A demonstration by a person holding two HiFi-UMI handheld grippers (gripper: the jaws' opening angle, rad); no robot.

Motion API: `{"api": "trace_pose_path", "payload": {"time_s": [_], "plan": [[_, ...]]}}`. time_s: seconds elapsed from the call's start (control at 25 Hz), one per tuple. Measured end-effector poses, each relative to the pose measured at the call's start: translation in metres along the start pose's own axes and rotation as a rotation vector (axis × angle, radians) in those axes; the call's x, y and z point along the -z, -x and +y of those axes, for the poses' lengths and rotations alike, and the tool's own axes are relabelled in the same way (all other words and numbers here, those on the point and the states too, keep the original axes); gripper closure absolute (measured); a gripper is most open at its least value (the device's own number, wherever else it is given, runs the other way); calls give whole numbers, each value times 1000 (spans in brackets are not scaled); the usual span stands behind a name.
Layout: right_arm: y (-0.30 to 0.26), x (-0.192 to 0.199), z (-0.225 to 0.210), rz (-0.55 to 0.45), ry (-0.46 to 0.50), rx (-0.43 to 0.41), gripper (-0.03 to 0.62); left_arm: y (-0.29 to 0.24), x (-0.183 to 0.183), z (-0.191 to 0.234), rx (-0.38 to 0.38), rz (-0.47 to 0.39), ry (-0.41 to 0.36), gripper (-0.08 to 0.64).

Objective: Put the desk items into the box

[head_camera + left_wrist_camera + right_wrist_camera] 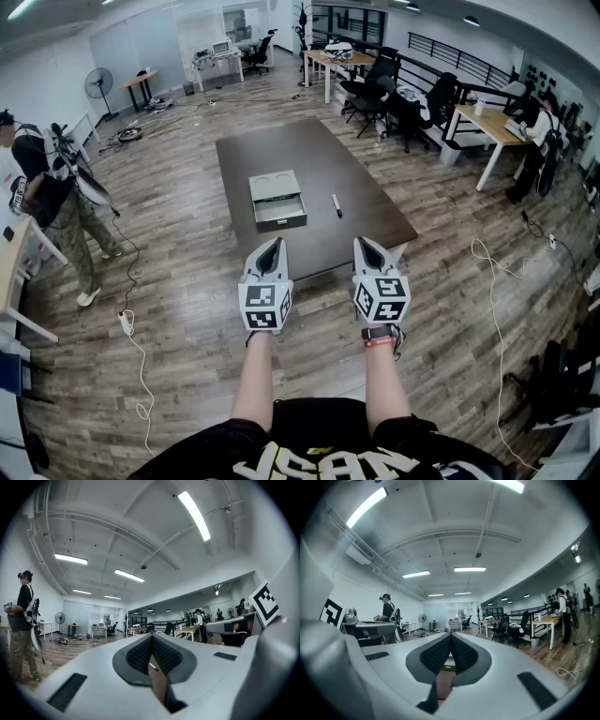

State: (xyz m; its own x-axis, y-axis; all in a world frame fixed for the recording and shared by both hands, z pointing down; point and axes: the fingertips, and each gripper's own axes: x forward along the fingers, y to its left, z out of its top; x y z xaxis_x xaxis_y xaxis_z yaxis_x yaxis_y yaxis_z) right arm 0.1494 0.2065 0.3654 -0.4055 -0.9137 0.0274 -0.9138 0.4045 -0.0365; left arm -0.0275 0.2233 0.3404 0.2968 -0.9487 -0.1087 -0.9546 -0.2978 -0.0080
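On the dark table [309, 150] stands a small grey box [277, 200] with its lid up and its inside showing. To its right lies a black marker pen [337, 205]. I hold both grippers side by side in the air just before the table's front edge, pointing at the box. The left gripper [273, 242] [151, 635] is shut with nothing in it. Its view shows a sliver of the pen [153, 667] below the closed pads. The right gripper [364, 241] [451, 635] is also shut and holds nothing.
A person [47, 187] with gear stands at the left on the wooden floor. Desks [483, 127] and office chairs [380, 89] fill the back right. A white cable [497, 309] lies on the floor at right, a power strip [125, 323] at left.
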Motion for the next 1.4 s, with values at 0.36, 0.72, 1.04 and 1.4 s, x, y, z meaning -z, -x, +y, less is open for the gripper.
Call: {"api": "trace_pose_path", "payload": {"time_s": [0.36, 0.72, 1.04, 1.4], "plan": [[0, 17, -7, 18, -4, -76, 583, -8, 26, -27, -26, 42, 13, 552], [-43, 44, -44, 61, -49, -59, 583, -57, 53, -19, -31, 80, 41, 552], [-138, 41, -64, 73, -89, -43, 583, -140, 66, 38, -24, 76, 78, 552], [-249, 33, -80, 101, -91, -29, 583, -243, 67, 101, 13, 71, 92, 552]]}}
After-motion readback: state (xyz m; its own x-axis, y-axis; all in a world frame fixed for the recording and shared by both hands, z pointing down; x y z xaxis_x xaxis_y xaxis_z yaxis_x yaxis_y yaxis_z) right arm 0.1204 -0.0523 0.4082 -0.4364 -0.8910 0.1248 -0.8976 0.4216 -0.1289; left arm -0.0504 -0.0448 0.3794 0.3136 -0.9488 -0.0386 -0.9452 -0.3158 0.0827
